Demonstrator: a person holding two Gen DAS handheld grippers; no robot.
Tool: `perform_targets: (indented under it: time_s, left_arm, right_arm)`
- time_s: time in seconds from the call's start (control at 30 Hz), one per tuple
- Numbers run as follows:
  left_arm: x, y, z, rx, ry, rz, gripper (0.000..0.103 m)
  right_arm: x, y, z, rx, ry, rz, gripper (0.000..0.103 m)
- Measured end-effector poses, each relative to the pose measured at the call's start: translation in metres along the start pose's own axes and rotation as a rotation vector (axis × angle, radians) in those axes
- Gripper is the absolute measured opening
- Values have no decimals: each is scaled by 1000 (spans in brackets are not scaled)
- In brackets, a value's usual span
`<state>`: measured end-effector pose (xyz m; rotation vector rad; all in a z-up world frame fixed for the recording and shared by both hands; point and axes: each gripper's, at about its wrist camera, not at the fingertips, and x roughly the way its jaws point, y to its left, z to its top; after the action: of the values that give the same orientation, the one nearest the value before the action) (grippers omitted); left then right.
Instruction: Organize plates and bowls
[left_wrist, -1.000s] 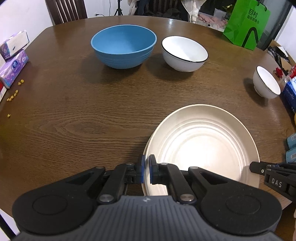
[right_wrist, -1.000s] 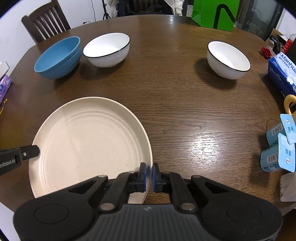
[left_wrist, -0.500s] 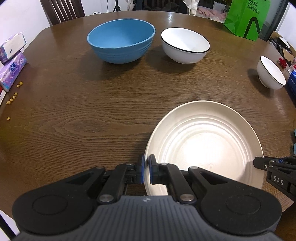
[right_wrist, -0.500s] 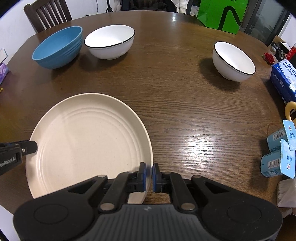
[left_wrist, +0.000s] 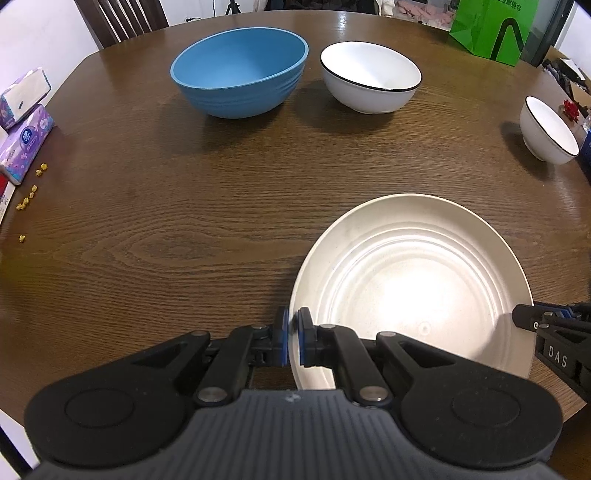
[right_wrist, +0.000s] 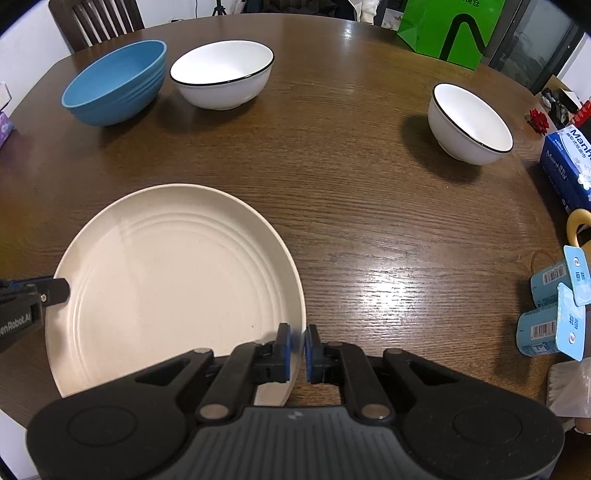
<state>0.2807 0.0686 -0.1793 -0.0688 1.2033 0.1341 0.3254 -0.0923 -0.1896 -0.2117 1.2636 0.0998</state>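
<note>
Cream plate (left_wrist: 410, 280): left gripper (left_wrist: 291, 338) and right gripper (right_wrist: 297, 349) each clamped on opposite rim edges. Beyond plate: blue bowl (left_wrist: 240, 70), large white bowl (left_wrist: 369, 75); small white bowl (right_wrist: 469, 123) far right.

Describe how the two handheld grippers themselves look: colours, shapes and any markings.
Both are alike. The left gripper and right gripper have matte black ribbed bodies, rounded lobes with circular recesses, silver pivot pins and blue finger pads. White lettering marks their sides. No cables or sleeves show.
</note>
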Motion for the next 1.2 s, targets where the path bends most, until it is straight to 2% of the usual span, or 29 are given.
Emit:
perform_targets:
  time_s: [0.23, 0.47, 0.5, 0.53, 0.57, 0.67, 0.73, 0.77, 0.83, 0.9, 1.0, 1.1, 1.17, 1.2]
  left_arm:
    - [0, -2, -2, -2, -12, 5, 6]
    - [-2, 7, -3, -40, -12, -40, 11]
    - [-3, 9, -2, -47, -17, -47, 21]
    - [-5, 10, -3, -51, -23, -55, 36]
    - [-9, 12, -3, -55, -36, -58, 43]
    - [-21, 18, -4, -56, -72, -89, 50]
    - [-29, 22, -5, -67, -94, -109, 64]
    - [-34, 25, -6, -72, -116, -121, 66]
    - [-41, 30, -8, -80, -147, -130, 80]
    - [-48, 33, -10, -88, -182, -129, 89]
    - [-58, 37, -14, -103, -240, -114, 103]
    - [-70, 41, -22, -110, -301, -121, 103]
    - [-77, 43, -26, -115, -316, -131, 103]
    - [-81, 43, -28, -119, -326, -137, 103]
  right_arm:
    - [0, 2, -1, 0, -5, -6, 8]
    - [0, -3, -1, 20, -6, 15, 13]
    - [0, -4, -1, 24, -5, 19, 17]
    - [-1, -6, -2, 27, -7, 21, 23]
    - [-1, -7, -2, 30, -11, 23, 25]
    - [-10, -14, -4, 55, -42, 52, 38]
    - [-16, -19, -5, 73, -63, 78, 51]
    - [-20, -22, -7, 83, -77, 96, 55]
    - [-26, -25, -11, 101, -105, 121, 62]
    - [-33, -29, -15, 115, -133, 135, 77]
    - [-45, -34, -23, 126, -182, 154, 84]
    - [-56, -37, -31, 140, -218, 193, 86]
    - [-66, -36, -40, 130, -247, 188, 92]
    - [-71, -35, -45, 121, -266, 177, 98]
